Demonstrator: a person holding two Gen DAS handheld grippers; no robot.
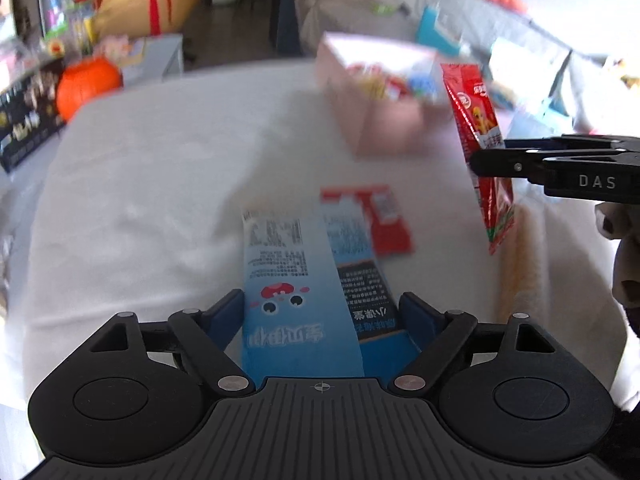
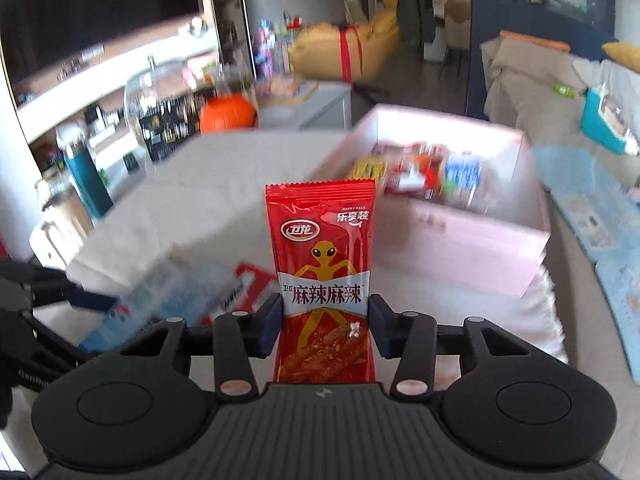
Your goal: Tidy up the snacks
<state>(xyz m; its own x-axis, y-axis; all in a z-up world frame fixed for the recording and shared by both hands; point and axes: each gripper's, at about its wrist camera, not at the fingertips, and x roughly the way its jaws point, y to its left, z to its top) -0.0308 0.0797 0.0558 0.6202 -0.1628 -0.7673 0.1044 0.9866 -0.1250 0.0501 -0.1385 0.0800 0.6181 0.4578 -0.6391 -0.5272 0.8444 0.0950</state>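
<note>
White cloth covers our table [image 1: 140,184], with a sofa and a cluttered living room behind it.

Our right gripper [image 2: 324,326] pinches a red spicy-snack packet [image 2: 322,276] upright between its blue pads, clear of the cloth. Our left gripper [image 1: 322,320] clamps a blue snack box [image 1: 296,292], which reaches toward twelve o'clock. Just beyond the box, at one o'clock in the left wrist view, a red-and-white packet [image 1: 384,220] lies flat on the cloth. Farther out at one o'clock stands the open pink box [image 2: 472,240], already holding several snacks; details inside are blurred.
</note>
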